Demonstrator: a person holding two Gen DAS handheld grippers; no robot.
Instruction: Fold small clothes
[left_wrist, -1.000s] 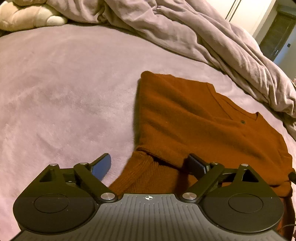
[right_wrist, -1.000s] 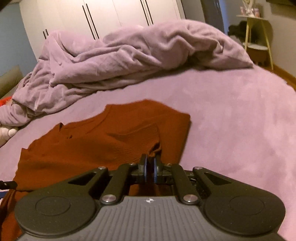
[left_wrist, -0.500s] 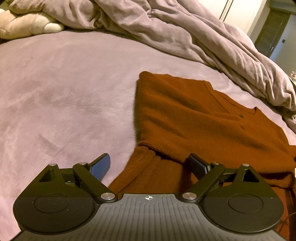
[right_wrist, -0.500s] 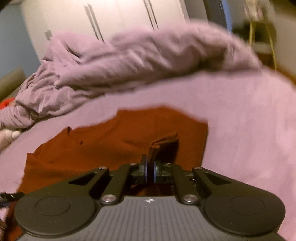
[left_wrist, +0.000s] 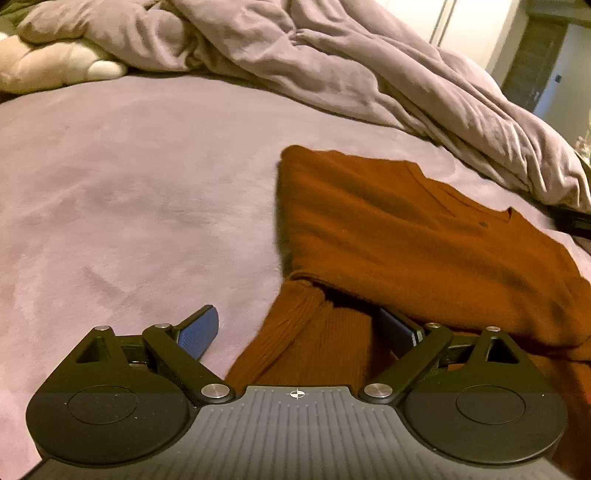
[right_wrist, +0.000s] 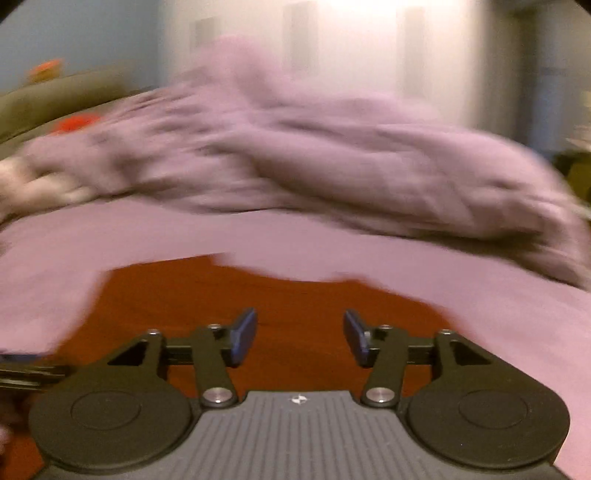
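A rust-orange knit sweater (left_wrist: 406, 236) lies flat on the purple bed cover (left_wrist: 129, 192), its top layer folded over. A ribbed sleeve (left_wrist: 314, 339) runs down between the open fingers of my left gripper (left_wrist: 299, 328), which is low over it and not closed on it. In the blurred right wrist view the sweater (right_wrist: 258, 295) lies just beyond my right gripper (right_wrist: 299, 332), which is open and empty above it.
A crumpled lilac duvet (left_wrist: 369, 74) is heaped along the far side of the bed. A cream plush toy (left_wrist: 48, 70) lies at the far left. White wardrobe doors (right_wrist: 332, 48) stand behind the bed.
My right gripper was shut on a fold of the sweater, carried it over the body, then opened and let it go. The left gripper stayed open over the sleeve.
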